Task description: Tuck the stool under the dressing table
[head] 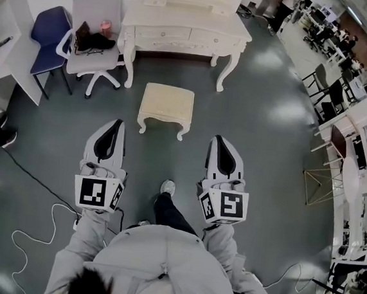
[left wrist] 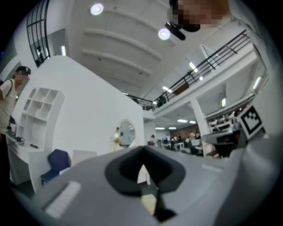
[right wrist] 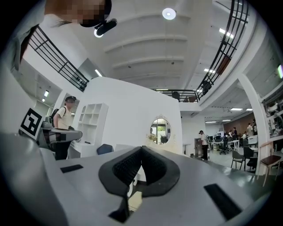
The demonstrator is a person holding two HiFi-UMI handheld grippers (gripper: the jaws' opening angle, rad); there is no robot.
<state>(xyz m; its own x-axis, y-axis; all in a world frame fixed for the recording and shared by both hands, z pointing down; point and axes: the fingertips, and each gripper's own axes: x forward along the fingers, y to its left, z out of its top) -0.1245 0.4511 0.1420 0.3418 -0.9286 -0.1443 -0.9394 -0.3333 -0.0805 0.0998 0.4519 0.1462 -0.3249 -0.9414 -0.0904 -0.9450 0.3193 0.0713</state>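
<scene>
In the head view a cream stool (head: 167,104) stands on the grey floor, a little in front of the white dressing table (head: 182,27) and not under it. My left gripper (head: 118,122) is shut and empty, short of the stool's left side. My right gripper (head: 218,139) is also shut and empty, short of the stool's right side. Neither touches the stool. The left gripper view shows the shut left gripper (left wrist: 142,150) pointing toward the table's oval mirror (left wrist: 127,132). The right gripper view shows the shut right gripper (right wrist: 141,148) and the same mirror (right wrist: 160,131).
A grey office chair (head: 94,34) with a dark bag on it stands left of the table, and a blue chair (head: 50,33) beside it. White cables (head: 34,225) lie on the floor at lower left. A gold wire frame (head: 318,185) and desks line the right side.
</scene>
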